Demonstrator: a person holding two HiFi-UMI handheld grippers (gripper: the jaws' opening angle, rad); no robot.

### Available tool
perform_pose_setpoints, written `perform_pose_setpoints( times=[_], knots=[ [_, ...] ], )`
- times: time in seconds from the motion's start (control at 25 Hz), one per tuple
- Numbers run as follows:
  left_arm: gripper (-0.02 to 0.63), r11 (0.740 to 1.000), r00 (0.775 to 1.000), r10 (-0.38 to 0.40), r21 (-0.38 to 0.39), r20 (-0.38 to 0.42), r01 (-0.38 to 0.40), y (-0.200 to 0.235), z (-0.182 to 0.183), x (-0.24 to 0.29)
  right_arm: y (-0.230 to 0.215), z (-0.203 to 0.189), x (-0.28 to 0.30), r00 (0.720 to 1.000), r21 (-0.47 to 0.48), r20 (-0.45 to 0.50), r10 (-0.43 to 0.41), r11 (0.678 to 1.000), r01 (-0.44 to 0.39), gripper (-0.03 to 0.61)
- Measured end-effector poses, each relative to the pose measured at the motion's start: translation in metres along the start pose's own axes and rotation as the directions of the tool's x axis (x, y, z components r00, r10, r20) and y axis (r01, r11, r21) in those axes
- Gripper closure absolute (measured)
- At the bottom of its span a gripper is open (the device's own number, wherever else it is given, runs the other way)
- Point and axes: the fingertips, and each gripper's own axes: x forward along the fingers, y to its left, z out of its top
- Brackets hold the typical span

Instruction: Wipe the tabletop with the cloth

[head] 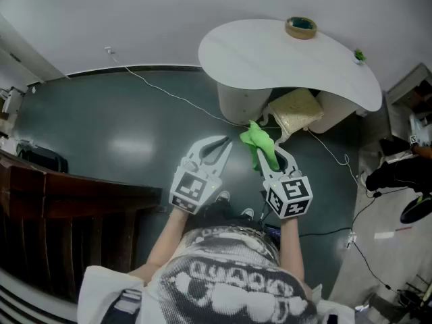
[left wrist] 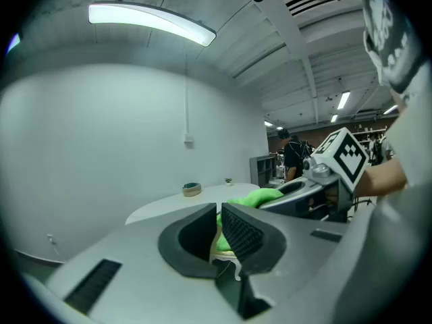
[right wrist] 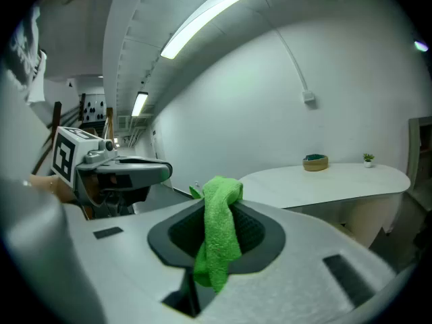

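Note:
A bright green cloth hangs from my right gripper, which is shut on it; in the right gripper view the cloth is draped over the pinched jaws of that gripper. My left gripper is held beside it to the left, shut, with nothing in it. Both are in the air in front of the person's torso, short of the near edge of the white rounded tabletop. In the left gripper view the cloth shows just beyond the left jaws.
On the far side of the table stand a tan ring-shaped dish and a tiny green plant. A beige sack lies under the table by its white base. A white cable crosses the dark floor. Dark wooden furniture is at left.

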Motion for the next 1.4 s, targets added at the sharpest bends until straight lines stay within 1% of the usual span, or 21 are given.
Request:
perform_pose_setpoints(
  times=[0.2, 0.36, 0.52, 0.68, 0.88, 1.2, 1.4],
  knots=[
    [0.591, 1.000, 1.000, -0.018, -0.008, -0.008, 0.018, 0.009, -0.005, 0.005, 0.000, 0.001, 0.013, 1.000, 0.017, 0.008, -0.001, 1.000, 0.001, 0.512],
    [0.601, 0.999, 0.999, -0.034, 0.015, -0.022, 0.034, 0.016, -0.011, 0.006, 0.002, 0.003, 0.024, 1.000, 0.013, 0.008, -0.008, 1.000, 0.008, 0.512],
    [0.603, 0.999, 0.999, -0.037, 0.030, -0.017, 0.037, 0.024, -0.012, 0.008, 0.002, 0.003, 0.030, 1.000, 0.011, 0.005, -0.022, 1.000, 0.022, 0.512],
    [0.601, 0.999, 0.999, -0.039, 0.019, 0.000, 0.039, 0.049, -0.014, 0.009, 0.007, 0.007, 0.049, 0.999, 0.005, -0.002, -0.043, 0.999, 0.043, 0.512],
    [0.601, 0.999, 0.999, -0.045, 0.011, 0.013, 0.045, 0.069, -0.020, 0.004, 0.017, 0.006, 0.061, 0.998, -0.001, -0.003, -0.066, 0.998, 0.066, 0.512],
    [0.601, 0.998, 0.999, -0.041, -0.039, 0.003, 0.041, 0.097, -0.034, 0.004, 0.020, 0.004, 0.082, 0.996, -0.005, -0.040, -0.083, 0.997, 0.083, 0.512],
    [0.601, 0.998, 1.000, -0.016, -0.067, -0.018, 0.014, 0.111, -0.048, 0.000, 0.020, 0.002, 0.096, 0.995, -0.010, -0.064, -0.070, 0.998, 0.069, 0.512]
  ],
)
